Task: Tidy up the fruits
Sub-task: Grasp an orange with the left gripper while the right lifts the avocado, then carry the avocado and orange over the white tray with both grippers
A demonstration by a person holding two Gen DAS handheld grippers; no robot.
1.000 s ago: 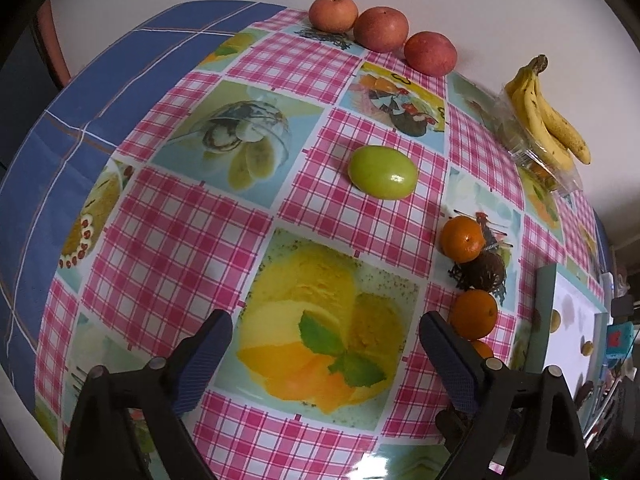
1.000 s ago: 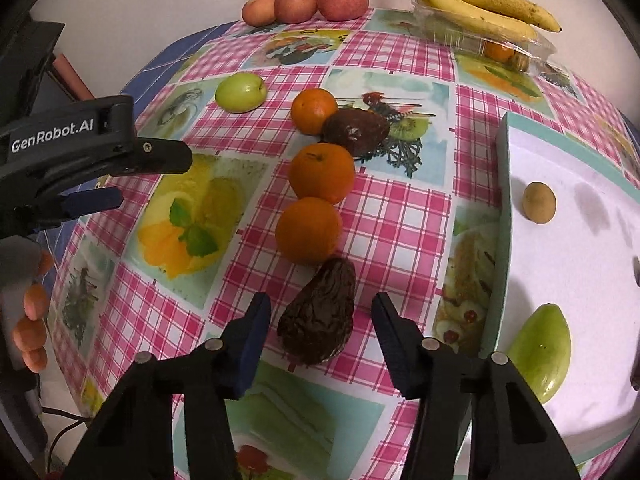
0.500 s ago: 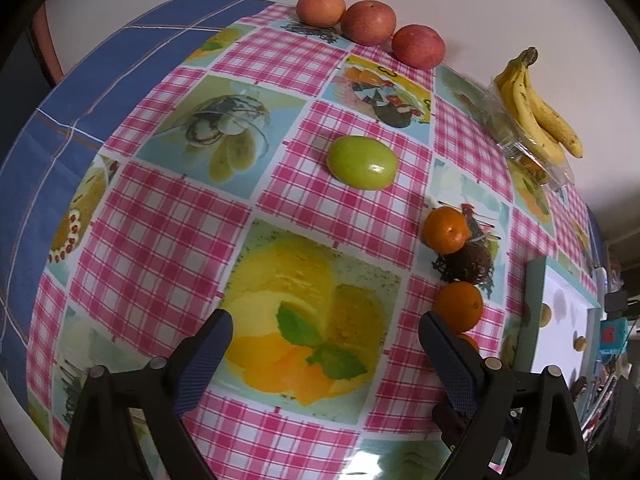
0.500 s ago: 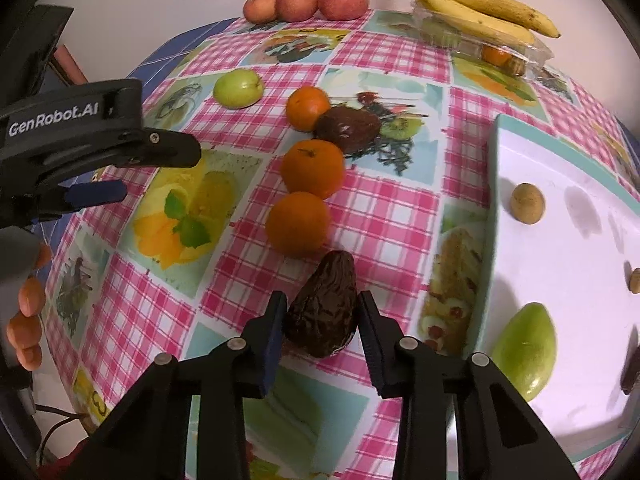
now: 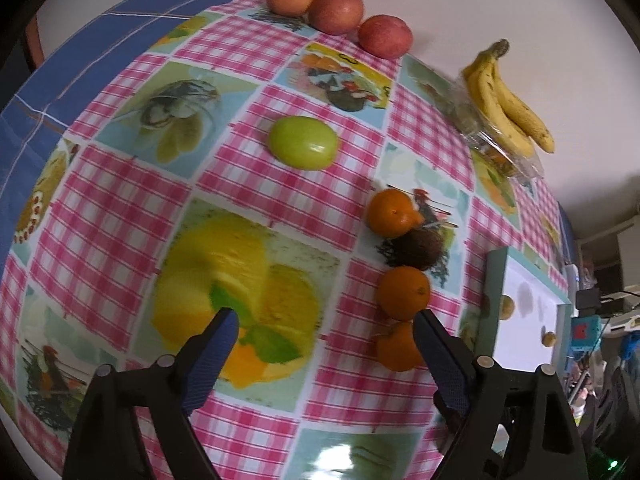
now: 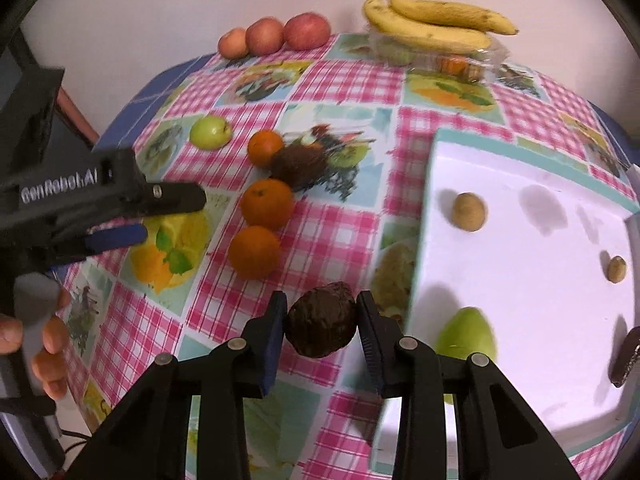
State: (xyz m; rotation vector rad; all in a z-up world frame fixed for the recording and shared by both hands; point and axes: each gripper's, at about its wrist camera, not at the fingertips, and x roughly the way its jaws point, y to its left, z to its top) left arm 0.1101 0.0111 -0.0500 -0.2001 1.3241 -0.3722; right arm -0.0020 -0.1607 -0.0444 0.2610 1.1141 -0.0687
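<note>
The dark wrinkled avocado sat clamped between the two pads of the right gripper, lifted clear of the tablecloth near the front edge of the table, just beside the left wall of the white tray. Inside the tray lay a green pear at the near side, a small brown fruit farther back, a smaller brown one toward the right wall, and a dark piece at the right edge that was too cut off to tell.

Behind the held fruit three oranges ran in a line toward the far edge, with a second dark avocado touching the farthest one. A green apple lay apart to the left of them. Along the far edge, against the pale wall, three red apples touched in a row, and a bunch of bananas rested on a clear plastic box at the far right corner.

The left gripper hung over the printed lemon panel of the pink checked cloth, its blue-padded fingers spread wide and holding nothing; a hand gripped its handle. The cloth's blue border hung off the left edge.
</note>
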